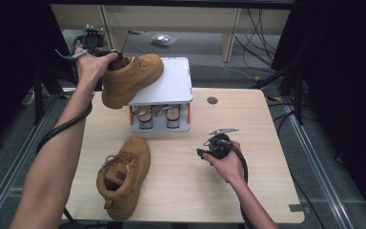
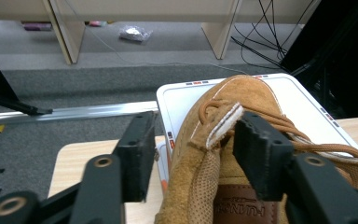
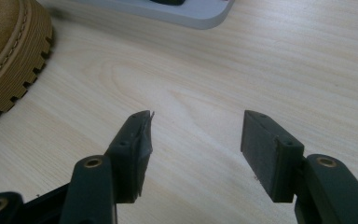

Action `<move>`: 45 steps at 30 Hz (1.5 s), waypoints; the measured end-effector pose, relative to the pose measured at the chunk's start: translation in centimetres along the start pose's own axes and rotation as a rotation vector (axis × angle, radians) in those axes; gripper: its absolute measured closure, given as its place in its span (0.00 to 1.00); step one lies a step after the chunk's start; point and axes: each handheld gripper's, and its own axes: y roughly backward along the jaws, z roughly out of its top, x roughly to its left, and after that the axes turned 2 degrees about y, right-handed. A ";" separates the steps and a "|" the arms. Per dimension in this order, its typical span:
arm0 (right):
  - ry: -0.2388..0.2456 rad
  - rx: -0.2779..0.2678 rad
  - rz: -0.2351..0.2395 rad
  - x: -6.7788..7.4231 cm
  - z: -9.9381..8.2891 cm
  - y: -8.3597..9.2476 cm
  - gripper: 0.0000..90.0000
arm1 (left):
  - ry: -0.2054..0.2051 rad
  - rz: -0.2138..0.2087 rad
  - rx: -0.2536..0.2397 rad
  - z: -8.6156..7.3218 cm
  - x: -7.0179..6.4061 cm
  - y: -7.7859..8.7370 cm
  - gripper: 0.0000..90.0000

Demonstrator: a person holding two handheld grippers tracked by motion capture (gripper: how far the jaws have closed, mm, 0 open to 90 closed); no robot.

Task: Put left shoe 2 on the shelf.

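Note:
A tan suede boot lies tilted on the white stand, toe on the top plate and heel hanging past its left edge. My left gripper is at the heel. In the left gripper view its jaws straddle the boot's collar: one pad stands clear outside and the other is inside beside the pull tab, so it is open. A second tan boot lies on the table at the near left. My right gripper hovers low over bare wood, open and empty, with this boot's ridged sole to its left.
The stand's lower shelf holds two small upright items. A round cable hole sits in the tabletop at the far right. Beyond the table are carpet, wooden shelf legs, a plastic bag and loose cables.

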 end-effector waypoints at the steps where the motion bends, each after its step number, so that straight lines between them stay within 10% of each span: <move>1: 0.000 0.001 0.000 0.0 0.0 0.0 0.49 | 0.001 -0.001 -0.005 0.0 0.0 0.0 0.50; 30: 0.010 -0.012 -0.011 0.6 0.3 -0.2 0.48 | 0.091 -0.091 -0.127 0.1 0.5 4.4 0.31; 45: 0.014 -0.018 -0.005 1.0 0.3 -0.4 0.48 | 0.063 -0.165 -0.195 -3.9 2.7 8.4 0.33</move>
